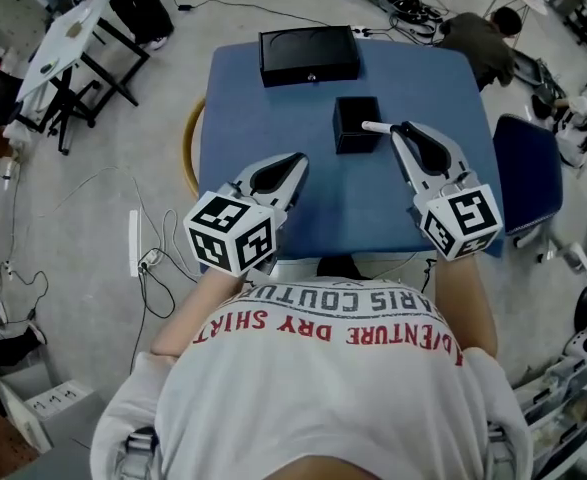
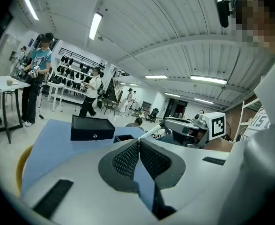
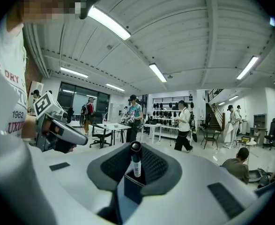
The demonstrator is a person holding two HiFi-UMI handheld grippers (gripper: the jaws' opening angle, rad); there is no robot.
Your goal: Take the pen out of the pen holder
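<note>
A black square pen holder (image 1: 355, 118) stands near the middle of the blue table (image 1: 273, 108). My right gripper (image 1: 398, 129) is just right of it, shut on a white pen (image 1: 375, 126) whose end points left over the holder's top. In the right gripper view the pen (image 3: 136, 162) stands upright between the pads, black cap on top, with the holder (image 3: 128, 192) below it. My left gripper (image 1: 300, 159) hovers to the holder's lower left, shut with nothing in it; its pads (image 2: 128, 159) touch. The left gripper view also shows the holder (image 2: 123, 138) and the pen (image 2: 152, 131).
A flat black box (image 1: 309, 55) lies at the table's far edge. A yellow hoop (image 1: 188, 143) leans at the table's left side and a blue chair (image 1: 526, 173) stands to its right. Cables and a power strip (image 1: 135, 240) lie on the floor. Several people stand far off.
</note>
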